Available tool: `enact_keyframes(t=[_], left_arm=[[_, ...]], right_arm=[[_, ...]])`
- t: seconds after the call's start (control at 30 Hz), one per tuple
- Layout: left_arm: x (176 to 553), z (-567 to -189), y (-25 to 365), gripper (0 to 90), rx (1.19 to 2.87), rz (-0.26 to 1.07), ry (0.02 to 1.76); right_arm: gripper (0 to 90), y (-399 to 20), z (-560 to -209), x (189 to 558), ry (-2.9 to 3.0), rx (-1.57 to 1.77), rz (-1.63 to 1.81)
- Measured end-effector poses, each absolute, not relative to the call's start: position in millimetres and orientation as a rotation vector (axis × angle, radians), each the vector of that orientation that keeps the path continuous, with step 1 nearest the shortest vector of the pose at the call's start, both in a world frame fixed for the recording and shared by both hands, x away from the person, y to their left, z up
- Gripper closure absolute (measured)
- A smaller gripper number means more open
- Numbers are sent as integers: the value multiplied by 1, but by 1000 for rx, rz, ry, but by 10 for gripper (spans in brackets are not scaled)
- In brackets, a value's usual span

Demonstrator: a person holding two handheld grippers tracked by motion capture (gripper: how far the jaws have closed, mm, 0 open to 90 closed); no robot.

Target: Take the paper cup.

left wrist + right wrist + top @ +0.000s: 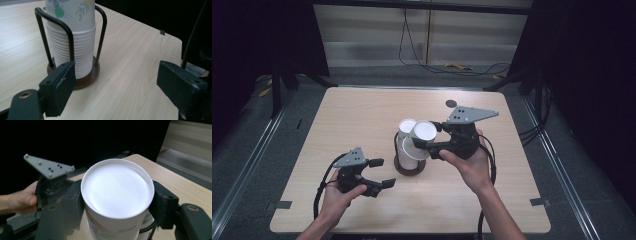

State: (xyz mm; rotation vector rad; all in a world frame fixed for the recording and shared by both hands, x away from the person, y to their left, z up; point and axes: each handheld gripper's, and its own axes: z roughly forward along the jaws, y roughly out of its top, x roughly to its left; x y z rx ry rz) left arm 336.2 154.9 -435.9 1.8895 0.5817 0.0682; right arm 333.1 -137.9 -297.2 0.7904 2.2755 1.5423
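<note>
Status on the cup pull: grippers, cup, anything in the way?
Right gripper shut on a cup, lifted off the stack. Left gripper open, empty, beside the holder. Holder's wire loops flank the stack; nothing else close.

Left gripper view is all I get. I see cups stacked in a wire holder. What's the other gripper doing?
Observer: The right gripper is shut on one paper cup, upside down, its white base facing the camera.
Operator: Is it off the stack?
Observer: It sits tilted beside the top of the stack, which stands in the holder; whether they touch, I cannot tell.
Operator: And my gripper?
Observer: The left gripper is open, nothing between its jaws, left of the holder.
</note>
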Motion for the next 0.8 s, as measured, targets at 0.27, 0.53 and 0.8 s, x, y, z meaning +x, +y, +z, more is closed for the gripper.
enact_keyframes(t=[0.27, 0.53, 0.8], left_arm=[[339, -427, 156, 159, 1872, 66, 558], [337, -424, 150, 160, 1875, 47, 522], [343, -416, 136, 158, 1889, 27, 491]], right_arm=[[366, -135, -317, 325, 2336, 803, 1534], [365, -131, -332, 323, 2384, 809, 1537], [366, -127, -348, 325, 2427, 836, 1549]])
